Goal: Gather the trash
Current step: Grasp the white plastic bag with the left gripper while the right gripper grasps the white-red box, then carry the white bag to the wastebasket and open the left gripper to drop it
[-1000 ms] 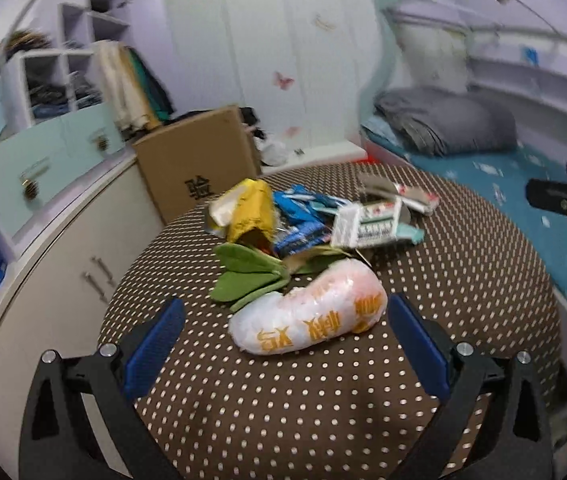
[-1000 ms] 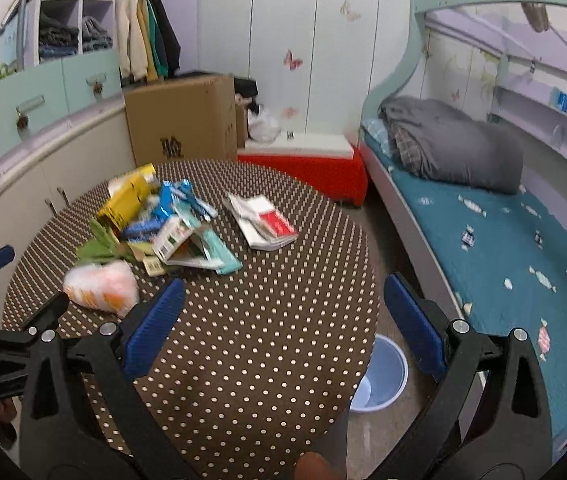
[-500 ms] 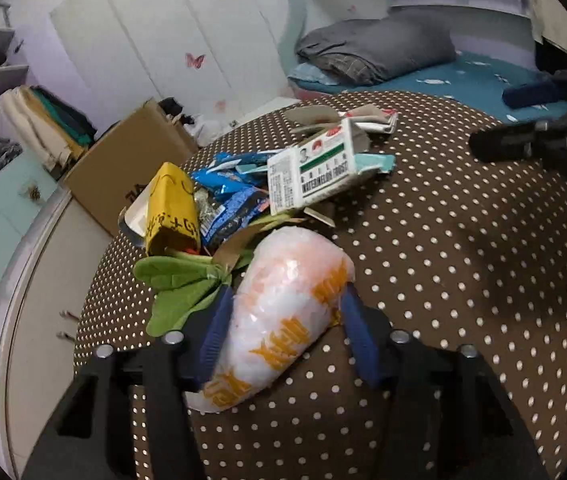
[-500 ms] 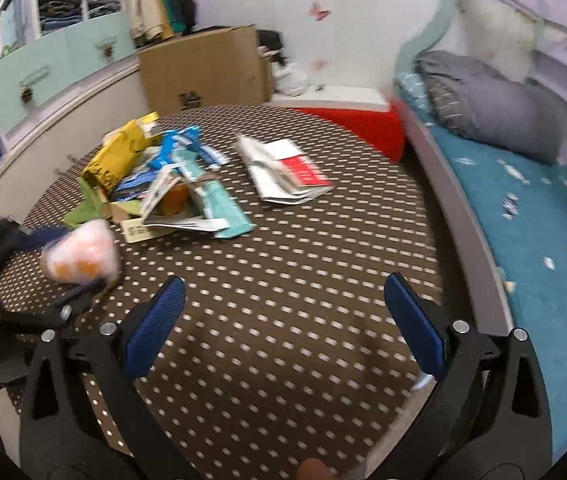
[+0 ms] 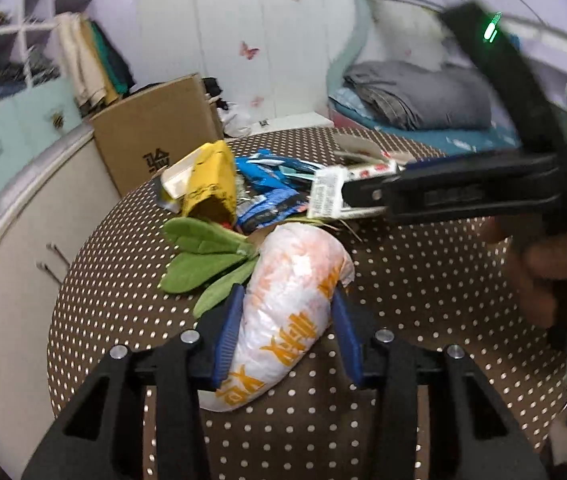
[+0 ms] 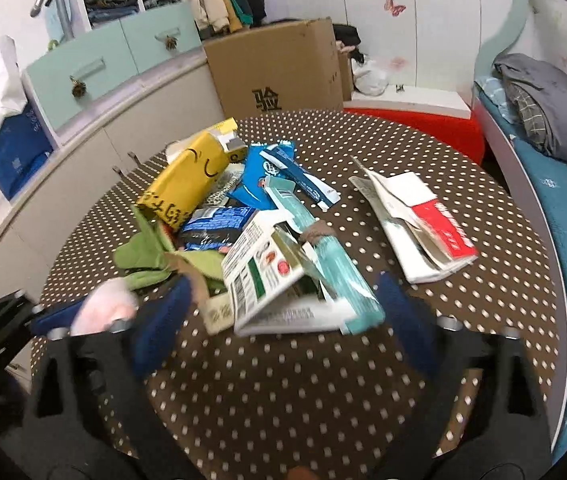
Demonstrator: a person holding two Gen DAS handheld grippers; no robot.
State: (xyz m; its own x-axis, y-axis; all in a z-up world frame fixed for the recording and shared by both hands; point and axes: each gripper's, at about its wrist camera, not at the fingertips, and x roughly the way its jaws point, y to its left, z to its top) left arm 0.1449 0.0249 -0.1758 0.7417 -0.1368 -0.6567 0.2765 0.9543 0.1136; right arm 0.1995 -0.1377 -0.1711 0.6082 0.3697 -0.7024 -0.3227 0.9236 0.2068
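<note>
A white plastic bag with orange print (image 5: 295, 312) lies on the brown dotted table (image 5: 423, 288). My left gripper (image 5: 286, 320) is shut on it, one blue pad on each side. Beyond it lies a trash pile: green leaf-shaped pieces (image 5: 203, 256), a yellow carton (image 5: 211, 184), blue wrappers (image 5: 271, 184). My right gripper (image 6: 283, 308) is open, its jaws on either side of a white and green carton (image 6: 271, 280) and a teal wrapper (image 6: 339, 268). The right gripper also shows in the left wrist view (image 5: 367, 196), reaching into the pile.
A red and white booklet (image 6: 419, 224) lies on the table to the right of the pile. A cardboard box (image 6: 279, 68) stands behind the table. Cabinets (image 6: 95, 68) run along the left. A bed with a grey blanket (image 6: 547, 108) is on the right.
My left gripper closed on the white bag and holds it. My right gripper moved left and forward across the table to the carton in the pile.
</note>
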